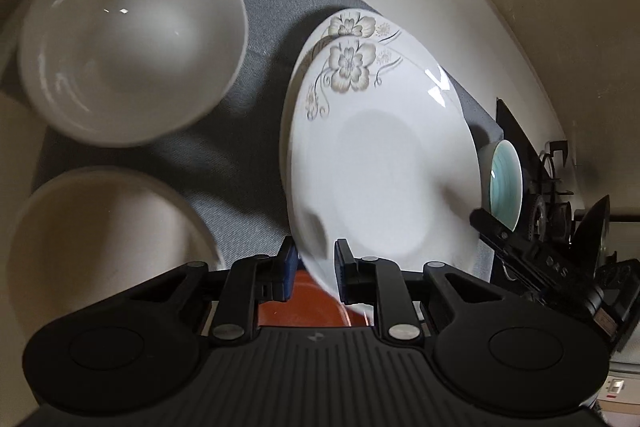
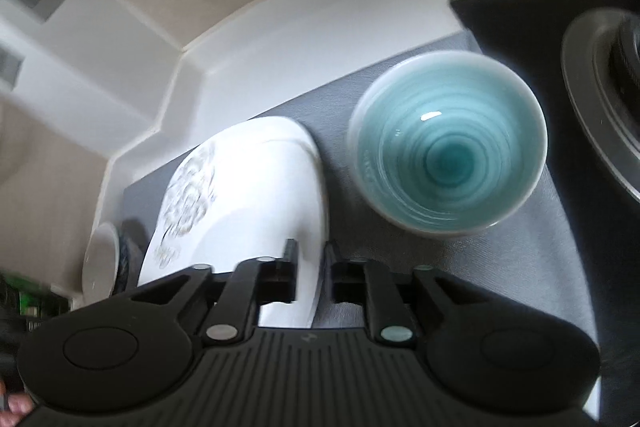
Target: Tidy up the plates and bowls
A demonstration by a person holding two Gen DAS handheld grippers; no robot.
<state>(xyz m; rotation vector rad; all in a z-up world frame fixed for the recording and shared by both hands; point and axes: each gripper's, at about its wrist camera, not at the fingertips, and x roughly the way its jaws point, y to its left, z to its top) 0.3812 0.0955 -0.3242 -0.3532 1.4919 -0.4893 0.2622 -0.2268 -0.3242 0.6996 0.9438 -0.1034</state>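
In the left wrist view my left gripper (image 1: 316, 263) is shut on the near rim of a white plate with a flower print (image 1: 380, 155), held over a second matching plate (image 1: 348, 25). Two white bowls (image 1: 132, 39) (image 1: 100, 247) stand to the left on the grey mat (image 1: 248, 147). An orange-brown dish (image 1: 308, 311) shows under the fingers. In the right wrist view my right gripper (image 2: 312, 267) is shut on the right rim of the same flower plate (image 2: 248, 195). A teal-glazed bowl (image 2: 448, 143) stands to its right; it also shows in the left wrist view (image 1: 506, 183).
A black stovetop with a pan support (image 2: 600, 99) lies to the right of the mat. The white counter edge and wall (image 2: 280, 27) run behind the dishes. A small white bowl (image 2: 100, 259) sits at the far left. The right gripper's body (image 1: 536, 263) shows beside the plate.
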